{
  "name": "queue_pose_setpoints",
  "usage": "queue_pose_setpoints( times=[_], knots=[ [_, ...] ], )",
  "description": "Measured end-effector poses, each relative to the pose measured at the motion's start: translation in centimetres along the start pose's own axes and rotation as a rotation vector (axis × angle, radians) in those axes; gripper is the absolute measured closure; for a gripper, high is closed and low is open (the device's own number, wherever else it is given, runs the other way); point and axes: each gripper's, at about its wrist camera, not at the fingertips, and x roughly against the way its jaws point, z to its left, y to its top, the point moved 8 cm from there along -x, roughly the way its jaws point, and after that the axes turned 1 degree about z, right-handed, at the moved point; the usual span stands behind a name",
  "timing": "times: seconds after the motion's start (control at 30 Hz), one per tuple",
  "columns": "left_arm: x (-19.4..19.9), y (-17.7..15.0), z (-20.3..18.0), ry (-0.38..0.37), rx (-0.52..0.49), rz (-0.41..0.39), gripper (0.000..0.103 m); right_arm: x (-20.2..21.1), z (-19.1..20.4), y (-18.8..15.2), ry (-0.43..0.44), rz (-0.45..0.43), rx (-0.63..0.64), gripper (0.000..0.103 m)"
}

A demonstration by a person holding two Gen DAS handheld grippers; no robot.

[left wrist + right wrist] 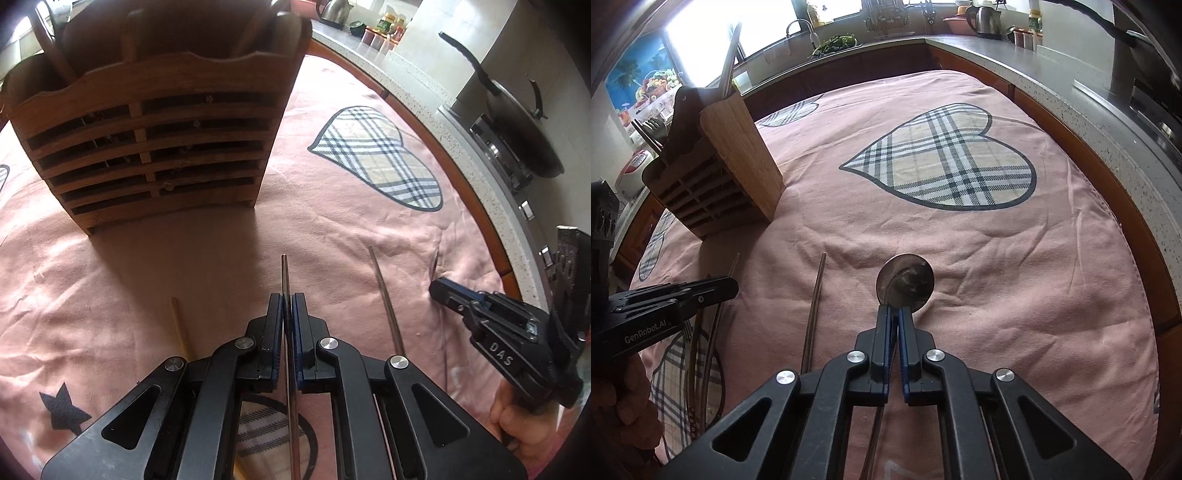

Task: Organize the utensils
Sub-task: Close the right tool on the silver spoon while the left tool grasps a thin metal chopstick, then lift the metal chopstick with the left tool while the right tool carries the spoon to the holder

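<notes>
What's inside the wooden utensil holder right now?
The wooden utensil holder has metal chopsticks sticking up at the back and fork tines showing in front. Everything lower is hidden behind its slatted walls.

Metal chopstick (285, 275) pinched upright-ish, steel spoon (905, 283) clamped bowl-fwd, slatted wooden holder (155, 136) upright w/ utensils.

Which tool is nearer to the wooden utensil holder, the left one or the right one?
Left. The left tool sits right in front of the wooden holder, gripping a chopstick. The right tool, holding a spoon, is farther off to the side.
</notes>
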Motion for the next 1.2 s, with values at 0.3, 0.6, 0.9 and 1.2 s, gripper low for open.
queue_pose_setpoints(
  times=[0.3,0.6,0.9,1.2],
  knots=[
    [2.2,0.2,-0.2,-0.037,0.009,-0.035,0.099,-0.7,0.4,-0.6,-0.018,0.049,0.009,0.079],
    [3.3,0.5,0.0,-0.069,0.022,-0.06,0.099,-2.1,0.0,1.4,-0.04,0.032,-0.017,0.071],
    [4.2,0.8,0.2,-0.085,0.025,-0.08,0.099,-2.3,-0.5,2.4,-0.055,-0.005,-0.069,0.051],
    [5.4,0.8,0.1,-0.089,0.022,-0.101,0.099,-2.4,0.0,2.9,-0.016,-0.021,-0.073,0.068]
  ],
)
